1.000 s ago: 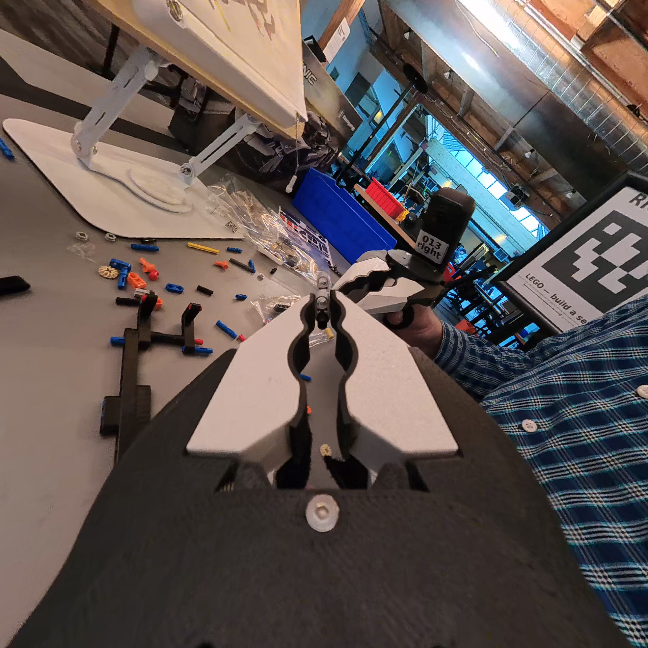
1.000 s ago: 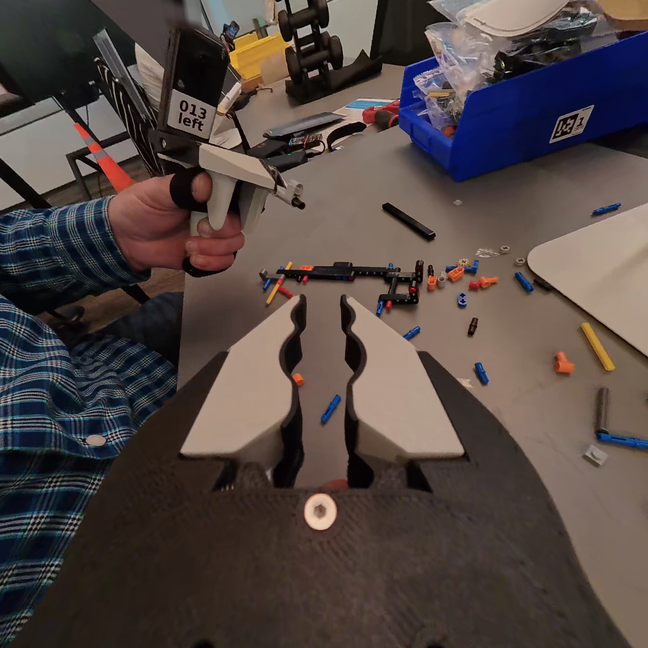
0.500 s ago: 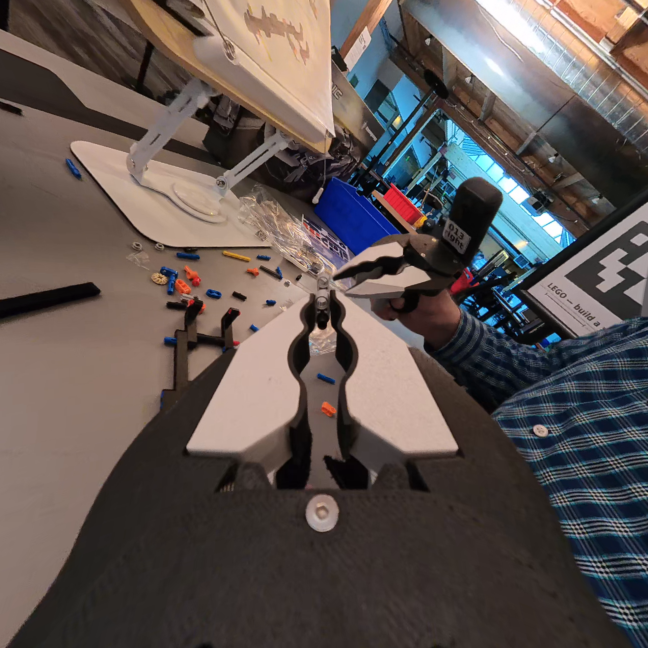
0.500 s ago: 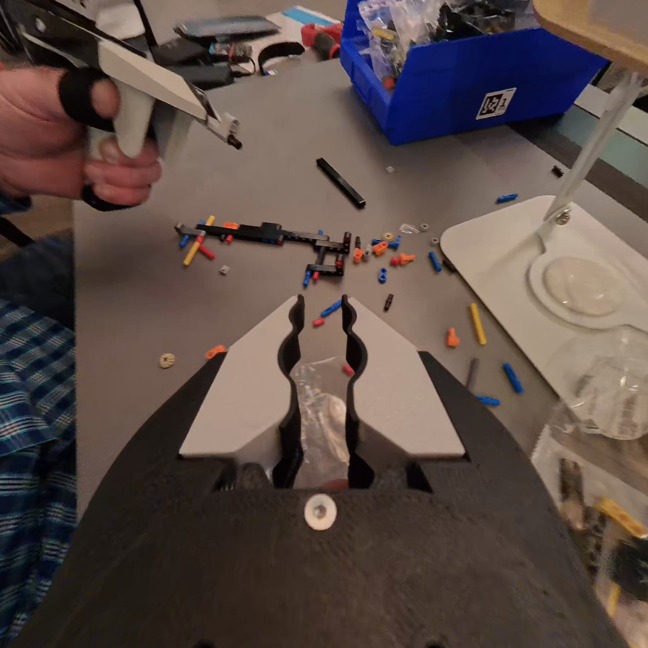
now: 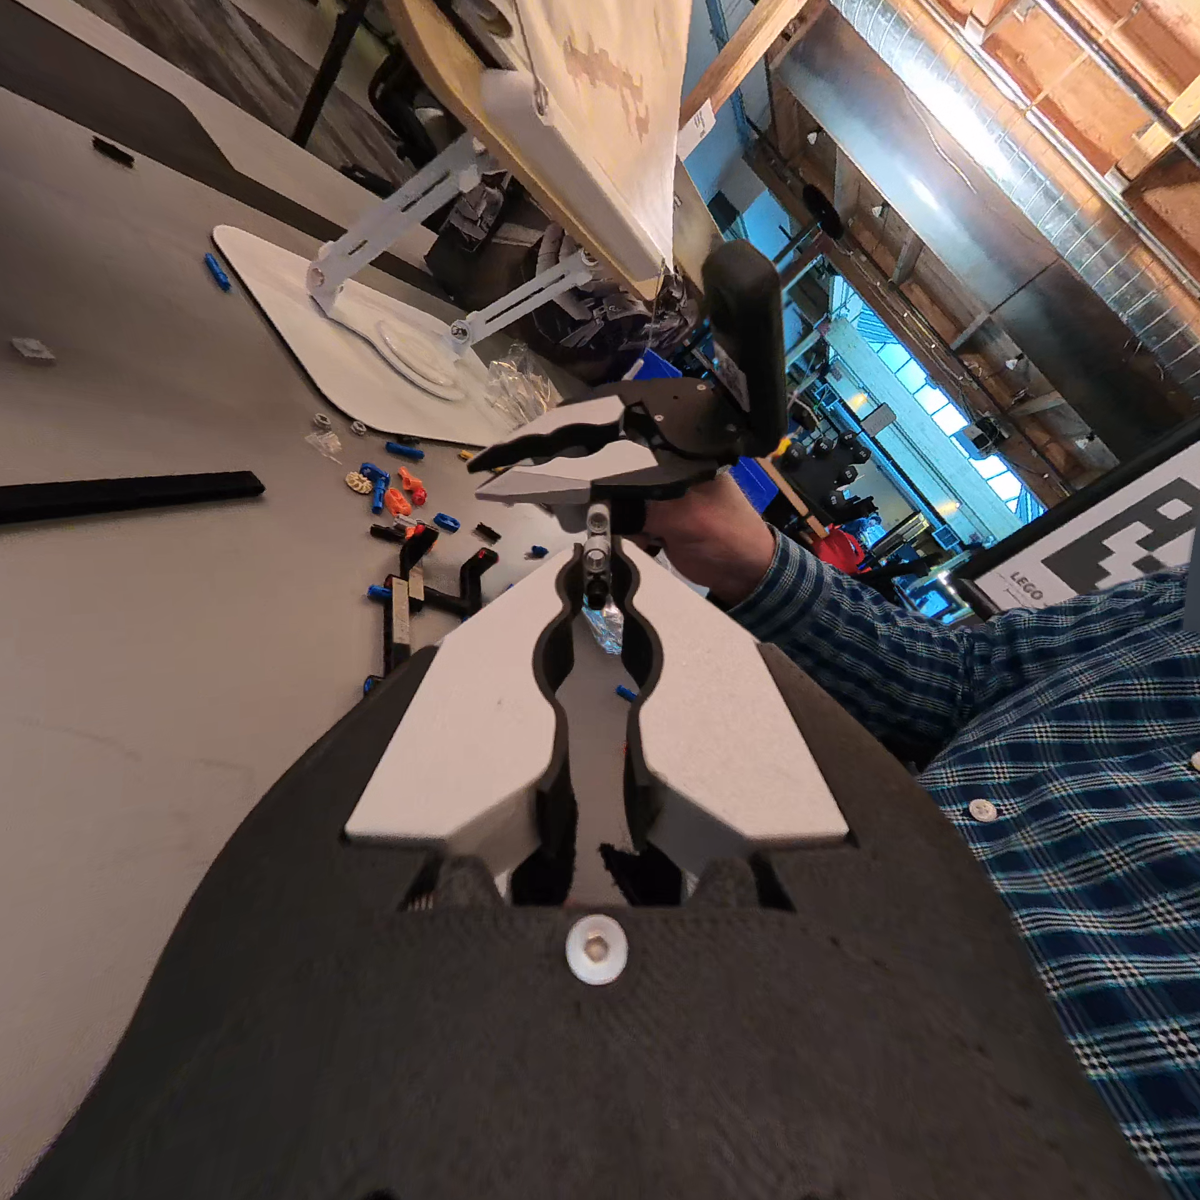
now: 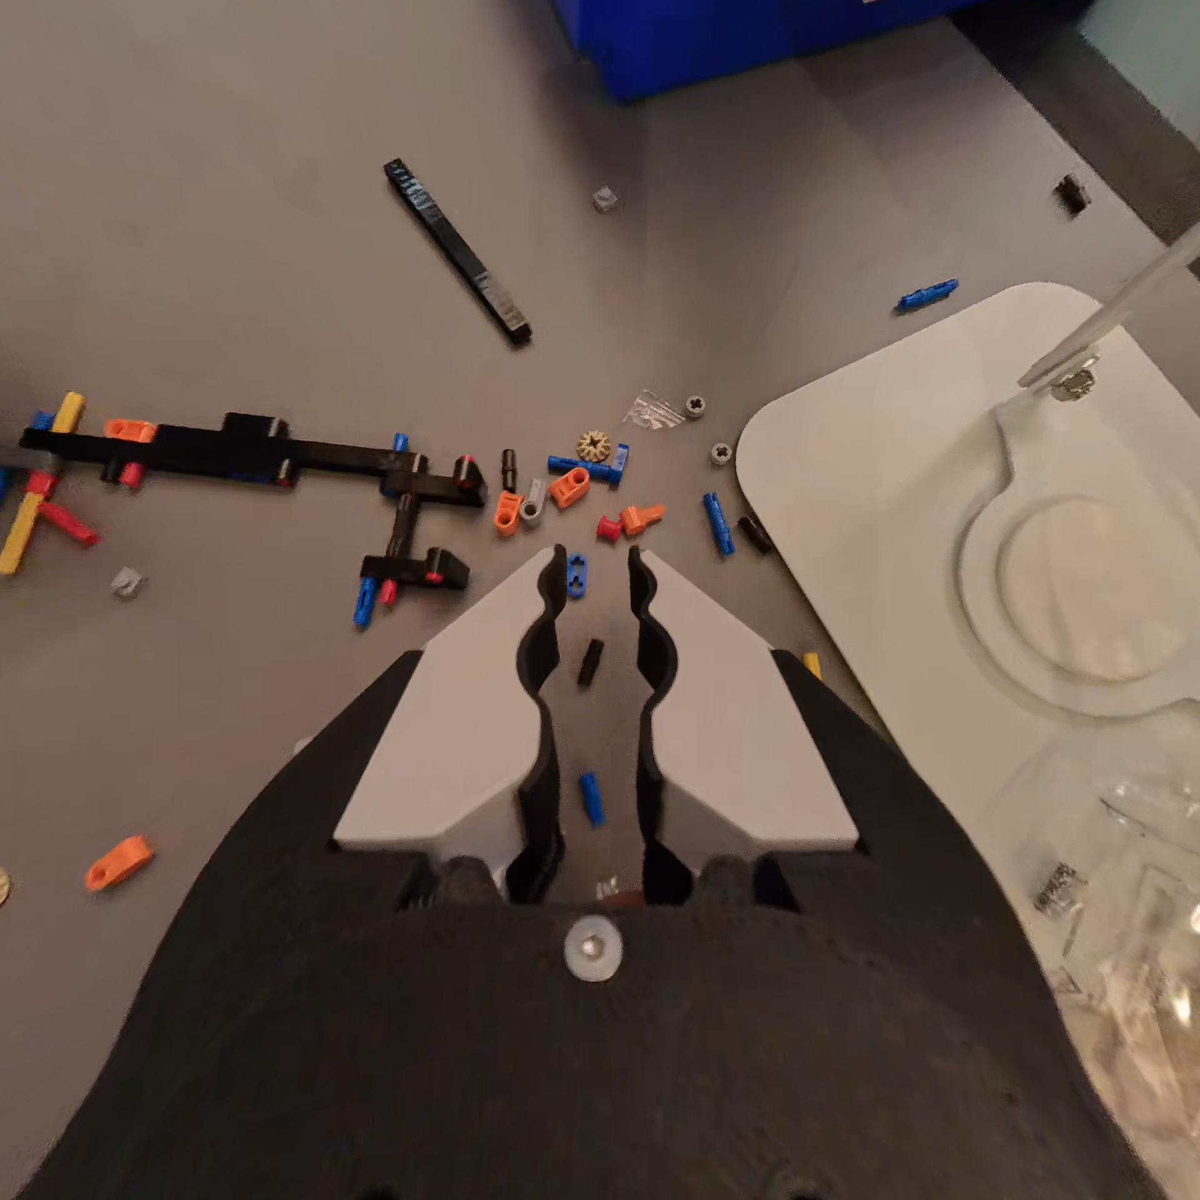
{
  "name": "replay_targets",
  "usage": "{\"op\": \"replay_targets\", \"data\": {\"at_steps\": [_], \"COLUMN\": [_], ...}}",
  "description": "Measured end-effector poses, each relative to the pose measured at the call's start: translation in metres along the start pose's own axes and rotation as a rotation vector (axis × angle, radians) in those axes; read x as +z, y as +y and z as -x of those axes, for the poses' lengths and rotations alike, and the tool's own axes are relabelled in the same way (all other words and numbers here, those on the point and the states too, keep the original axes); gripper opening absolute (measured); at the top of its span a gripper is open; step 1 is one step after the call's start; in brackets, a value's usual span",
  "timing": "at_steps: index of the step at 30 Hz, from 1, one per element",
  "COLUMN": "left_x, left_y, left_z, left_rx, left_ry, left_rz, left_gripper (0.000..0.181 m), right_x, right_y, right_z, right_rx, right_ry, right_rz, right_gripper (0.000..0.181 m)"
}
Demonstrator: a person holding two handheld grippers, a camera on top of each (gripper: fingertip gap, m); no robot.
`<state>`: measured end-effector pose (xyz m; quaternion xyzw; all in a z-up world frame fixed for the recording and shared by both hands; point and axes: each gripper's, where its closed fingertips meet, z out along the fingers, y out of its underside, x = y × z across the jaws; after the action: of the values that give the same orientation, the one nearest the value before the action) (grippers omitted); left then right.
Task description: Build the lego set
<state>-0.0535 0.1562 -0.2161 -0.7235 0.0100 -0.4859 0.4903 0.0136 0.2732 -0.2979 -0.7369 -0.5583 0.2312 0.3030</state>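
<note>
The lego assembly [image 6: 260, 454], a black beam frame with red and blue pins, is laid flat on the grey tabletop [image 6: 260, 195]. A small grey lego piece [image 5: 596, 549] is pinched at the tips of the left gripper [image 5: 597, 571]. The right gripper [image 6: 594, 558] is held parted above loose pieces, near a blue link [image 6: 576, 575]. A white stand base [image 6: 909, 493] is seen just beside them.

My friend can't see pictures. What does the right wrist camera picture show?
An open right gripper points down at a grey table strewn with small lego pieces, its tips by a small blue link. To the left lies a partly built black frame; to the right sits a white stand base, and a blue bin is at the top.
</note>
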Motion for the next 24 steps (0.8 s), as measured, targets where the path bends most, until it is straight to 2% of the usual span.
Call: {"op": "replay_targets", "data": {"at_steps": [3,7,17,24], "left_x": [-0.002,-0.003,-0.004,-0.002], "left_y": [-0.002,-0.003,-0.002,0.001], "left_z": [0.005,0.011,0.018,0.019], "left_rx": [-0.022,-0.038,-0.064,-0.069], "left_ry": [0.004,0.008,0.008,0.01], "left_rz": [-0.013,-0.015,-0.018,-0.008], "left_gripper": [0.005,0.005,0.005,0.005], "right_x": [0.012,0.02,0.034,0.039], "right_y": [0.0,0.001,-0.01,-0.001], "right_z": [-0.002,-0.009,0.008,0.01], "right_rx": [0.013,-0.001,-0.015,-0.044], "right_ry": [-0.011,0.013,-0.093,-0.098], "right_rz": [0.024,0.046,0.031,0.076], "right_gripper": [0.02,0.014,0.017,0.005]}}
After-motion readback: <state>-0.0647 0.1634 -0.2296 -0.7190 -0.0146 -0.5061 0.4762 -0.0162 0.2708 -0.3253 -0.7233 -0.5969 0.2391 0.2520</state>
